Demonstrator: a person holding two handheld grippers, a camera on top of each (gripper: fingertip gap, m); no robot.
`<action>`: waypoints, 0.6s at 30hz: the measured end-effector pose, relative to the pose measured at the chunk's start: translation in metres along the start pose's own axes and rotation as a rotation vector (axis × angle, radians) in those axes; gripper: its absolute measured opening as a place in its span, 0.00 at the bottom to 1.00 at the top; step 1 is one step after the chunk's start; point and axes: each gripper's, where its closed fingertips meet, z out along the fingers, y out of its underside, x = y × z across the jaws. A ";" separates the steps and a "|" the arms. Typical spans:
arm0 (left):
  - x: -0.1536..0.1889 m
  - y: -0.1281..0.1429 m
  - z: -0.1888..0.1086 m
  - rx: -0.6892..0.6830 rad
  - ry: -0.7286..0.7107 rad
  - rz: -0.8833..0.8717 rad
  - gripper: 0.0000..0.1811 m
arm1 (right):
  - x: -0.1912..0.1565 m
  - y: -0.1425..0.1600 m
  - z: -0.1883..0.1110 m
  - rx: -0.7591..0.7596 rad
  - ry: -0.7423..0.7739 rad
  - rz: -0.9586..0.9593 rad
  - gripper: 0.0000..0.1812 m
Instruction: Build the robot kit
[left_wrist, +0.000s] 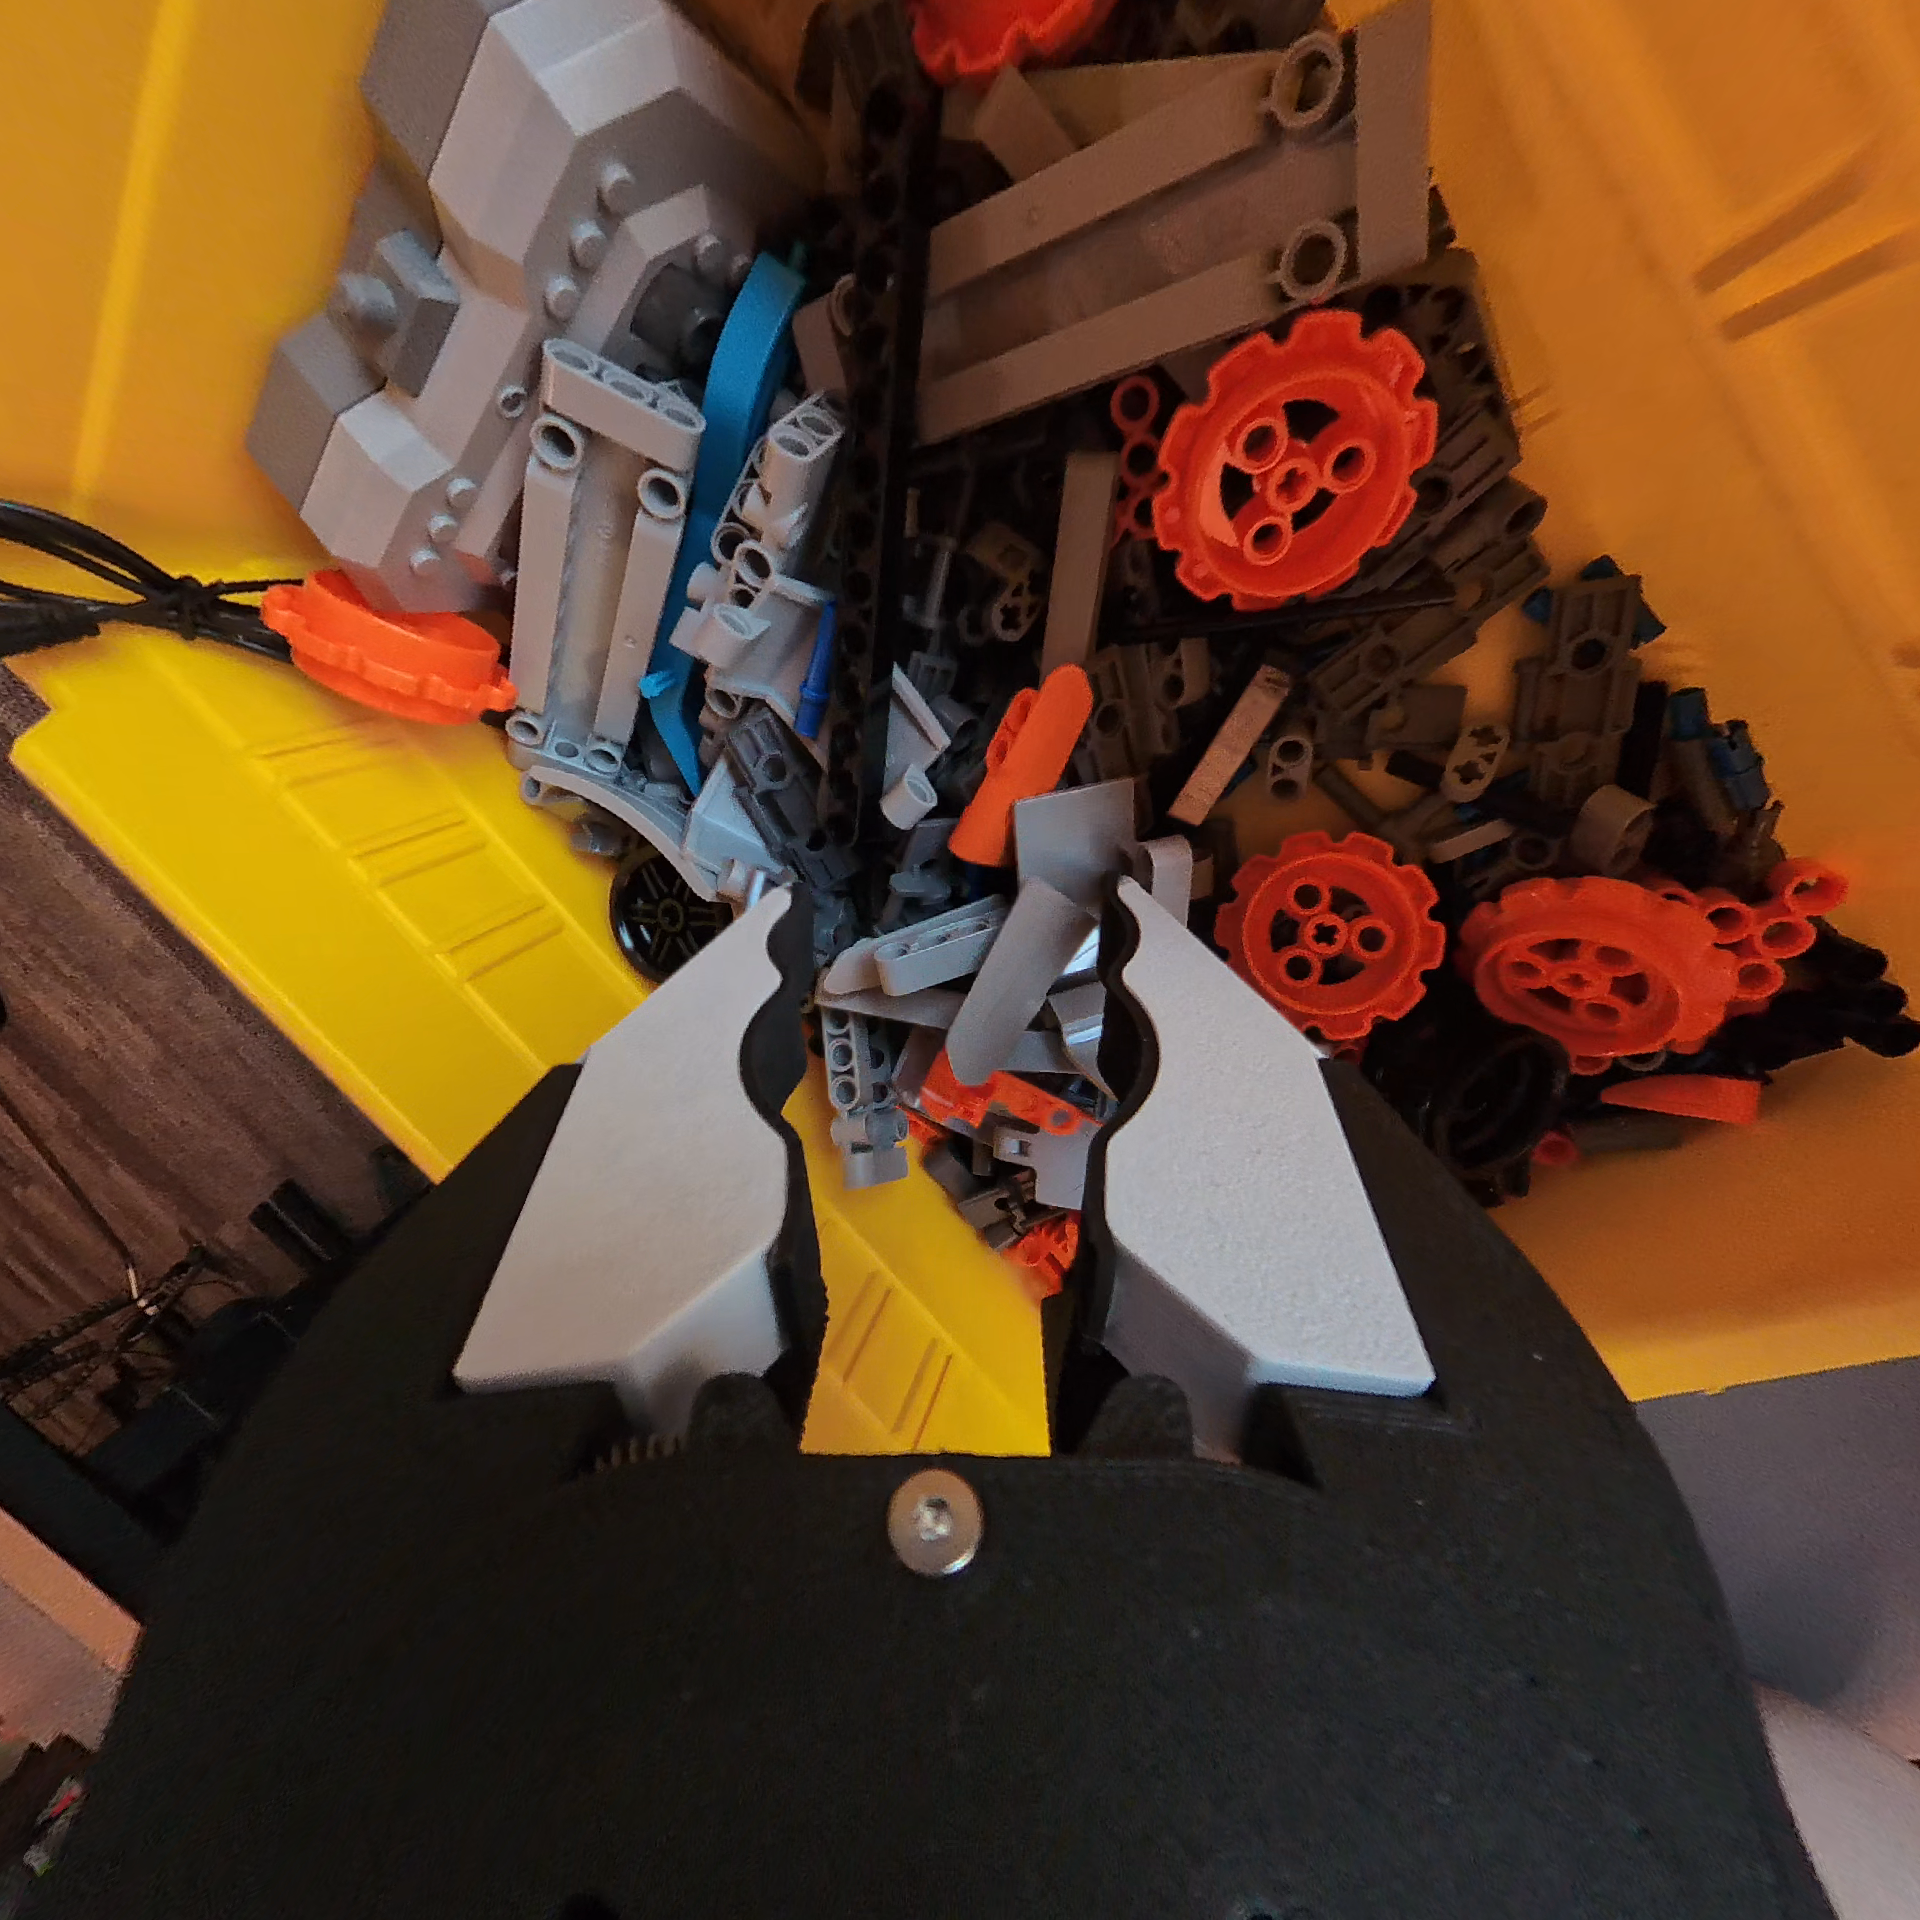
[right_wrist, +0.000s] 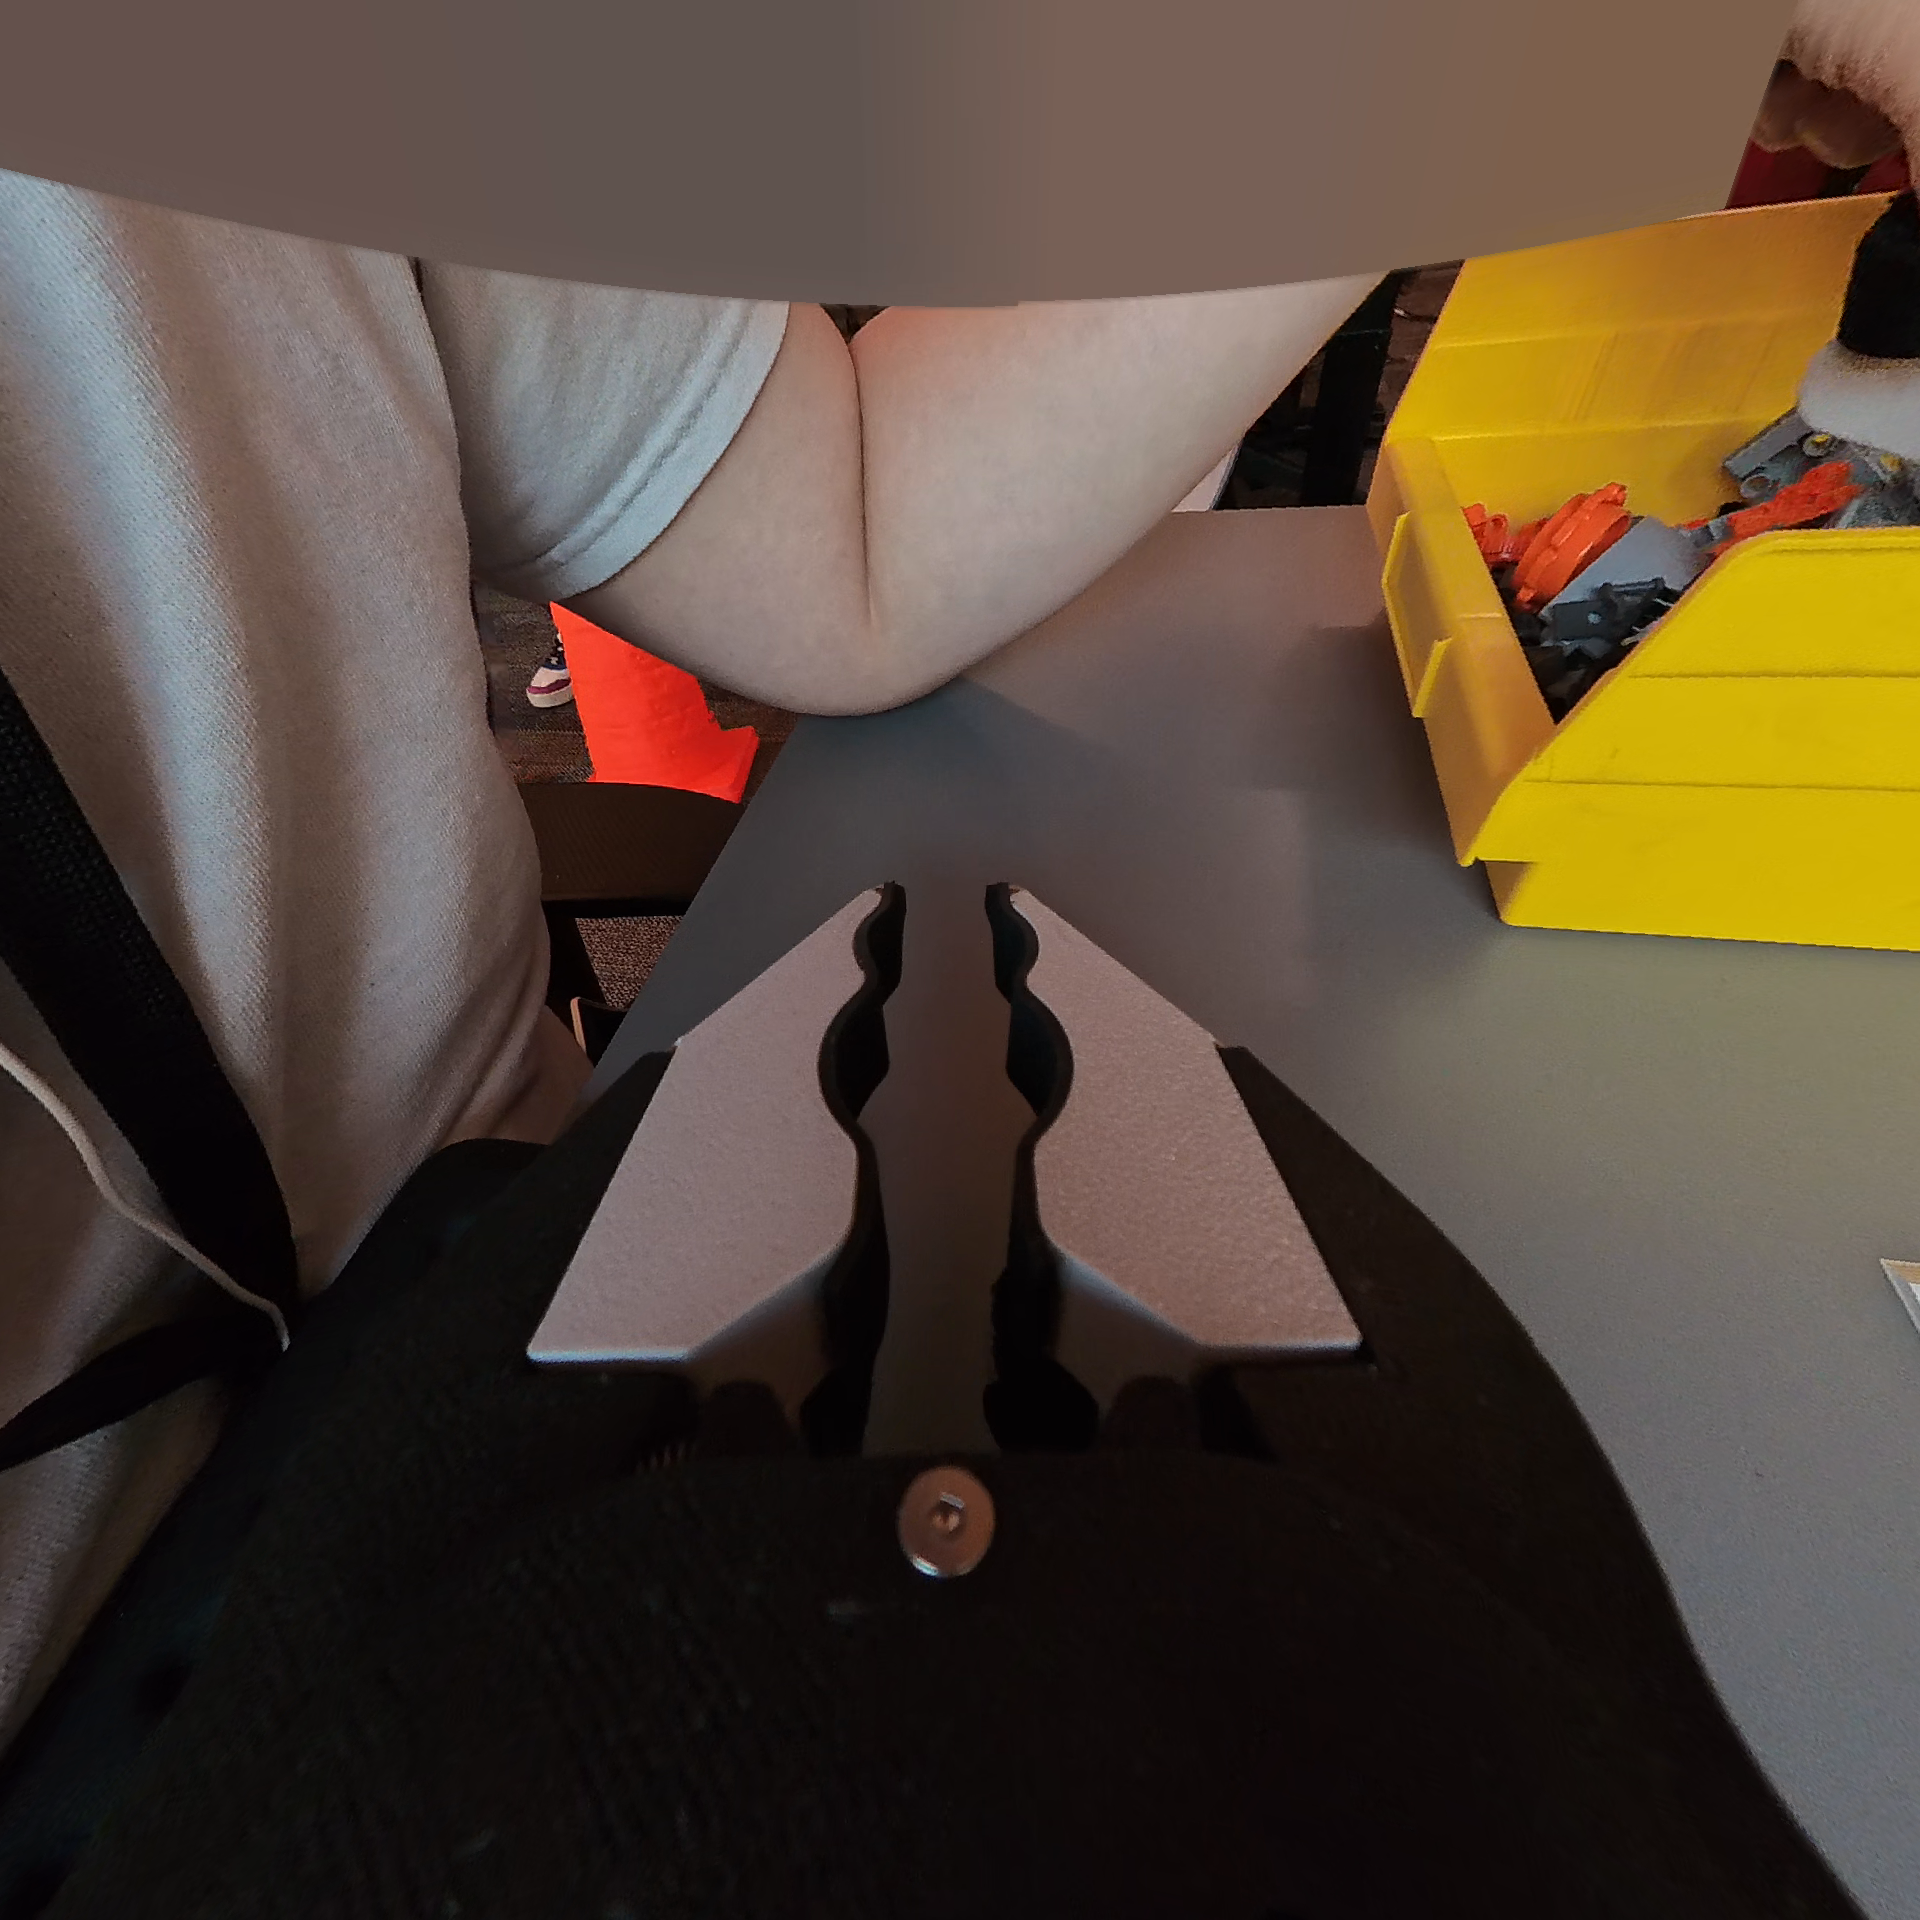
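Note:
My left gripper (left_wrist: 956, 914) is open inside a yellow bin (left_wrist: 343, 862), its tips just over a heap of plastic building parts. Between the tips lie light grey beams and a grey curved panel (left_wrist: 1013, 966), with an orange piece (left_wrist: 1023, 764) just beyond. Orange toothed wheels (left_wrist: 1294, 457) and a large grey block (left_wrist: 488, 260) lie farther in. My right gripper (right_wrist: 943, 899) is open and empty, held low over a grey table (right_wrist: 1455, 1091) and pointing at a person's bent arm (right_wrist: 935, 499). The bin (right_wrist: 1714, 779) stands at the right of the right wrist view, with the left gripper (right_wrist: 1870, 343) reaching into it.
A long black beam (left_wrist: 883, 416) and a blue curved piece (left_wrist: 743, 374) cross the heap. Black cables (left_wrist: 94, 592) hang by the bin's left wall. A person in a grey shirt (right_wrist: 208, 675) sits at the table's edge. An orange cone (right_wrist: 655, 707) stands on the floor. About 30 cm separates my left fingertips from my right. From my left tips it is roughly 10 cm to the large grey block (left_wrist: 488, 260); from my right, 40 cm.

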 end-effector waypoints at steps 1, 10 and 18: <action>-0.001 0.001 0.000 -0.001 -0.001 -0.005 0.29 | 0.000 0.000 0.000 0.000 0.000 0.000 0.08; -0.012 0.009 -0.002 -0.006 -0.020 -0.051 0.25 | 0.000 0.000 0.000 0.001 -0.001 0.004 0.09; -0.011 0.006 -0.014 0.036 -0.025 -0.037 0.26 | 0.001 -0.001 0.000 0.009 -0.005 0.015 0.08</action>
